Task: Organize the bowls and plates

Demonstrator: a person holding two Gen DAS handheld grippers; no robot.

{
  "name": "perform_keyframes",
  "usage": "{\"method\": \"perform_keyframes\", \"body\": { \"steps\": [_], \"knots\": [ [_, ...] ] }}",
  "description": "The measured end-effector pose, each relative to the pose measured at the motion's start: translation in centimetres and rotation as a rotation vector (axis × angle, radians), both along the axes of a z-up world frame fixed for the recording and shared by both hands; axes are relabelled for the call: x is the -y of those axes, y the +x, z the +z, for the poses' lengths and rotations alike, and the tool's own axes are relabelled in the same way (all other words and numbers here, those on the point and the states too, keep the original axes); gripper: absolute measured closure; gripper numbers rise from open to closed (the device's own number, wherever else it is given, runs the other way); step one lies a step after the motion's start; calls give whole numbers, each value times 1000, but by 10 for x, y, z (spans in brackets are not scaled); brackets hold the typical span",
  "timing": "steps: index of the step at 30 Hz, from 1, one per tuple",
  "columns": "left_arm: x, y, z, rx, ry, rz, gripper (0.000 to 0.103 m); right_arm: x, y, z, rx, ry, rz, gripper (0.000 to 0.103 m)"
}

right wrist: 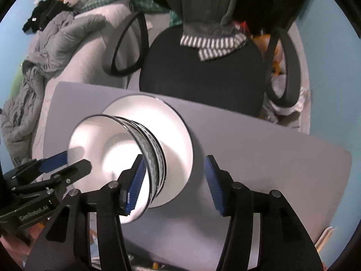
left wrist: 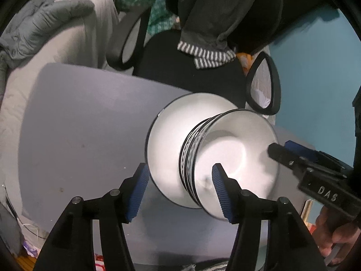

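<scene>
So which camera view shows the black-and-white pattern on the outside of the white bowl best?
The right wrist view: the white bowl's patterned wall faces it, sharper. The left wrist view shows the same bowl, its pattern narrower and blurred.

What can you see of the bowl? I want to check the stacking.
The bowl is white inside with a thin dark rim and a black-and-white patterned outer wall; it looks ceramic. It sits upright in the middle of a white plate on the grey table. Both claws are open around its rim, neither visibly gripping it.
</scene>
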State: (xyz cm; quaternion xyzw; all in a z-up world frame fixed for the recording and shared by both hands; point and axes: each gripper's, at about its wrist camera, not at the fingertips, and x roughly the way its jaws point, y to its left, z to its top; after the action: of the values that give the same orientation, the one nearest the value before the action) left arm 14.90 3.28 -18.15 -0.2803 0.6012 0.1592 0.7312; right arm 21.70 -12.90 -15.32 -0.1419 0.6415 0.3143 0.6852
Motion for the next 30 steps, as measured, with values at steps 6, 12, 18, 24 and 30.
{"method": "perform_keyframes", "body": {
  "steps": [6,12,18,24,30],
  "knots": [
    [7,-12,42,65,122,-30,43,17,-9,46,180,-2,-6,48],
    [21,-31,86,154,194,-32,31,28,-26,86,259,34,-7,41],
    [37,-43,122,226,233,-52,29,38,-50,125,333,83,-14,33],
    [48,-62,147,273,242,-82,23,53,-69,153,371,107,-51,32],
    [61,-78,168,310,240,-120,22,68,-86,174,426,102,-81,32]
  ]
}}
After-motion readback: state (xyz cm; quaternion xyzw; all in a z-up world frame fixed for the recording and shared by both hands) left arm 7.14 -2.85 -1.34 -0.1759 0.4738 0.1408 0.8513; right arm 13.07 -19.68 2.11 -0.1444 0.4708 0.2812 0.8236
